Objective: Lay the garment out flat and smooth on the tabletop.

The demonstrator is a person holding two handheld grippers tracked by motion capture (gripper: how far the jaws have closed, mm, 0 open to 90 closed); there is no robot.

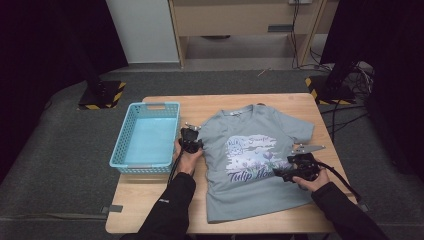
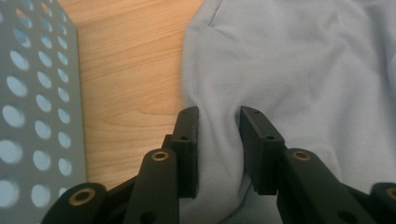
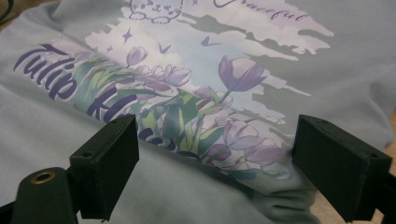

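A grey-blue T-shirt (image 1: 250,200) with a purple tulip print lies flat, front up, on the wooden table (image 1: 280,102). My left gripper (image 1: 192,134) is at the shirt's left sleeve edge. In the left gripper view its jaws (image 2: 218,116) stand narrow with a raised fold of the shirt (image 2: 303,60) pinched between the pads. My right gripper (image 1: 278,174) lies low over the shirt's right side and points left. In the right gripper view its jaws (image 3: 215,140) stand wide apart over the tulip print (image 3: 210,70) with nothing gripped.
An empty light-blue perforated basket (image 1: 145,106) stands on the table's left part, close to my left hand; its wall (image 2: 37,93) shows at the left of the left gripper view. Bare wood (image 2: 130,70) lies between basket and shirt. Black stands flank the table's far corners.
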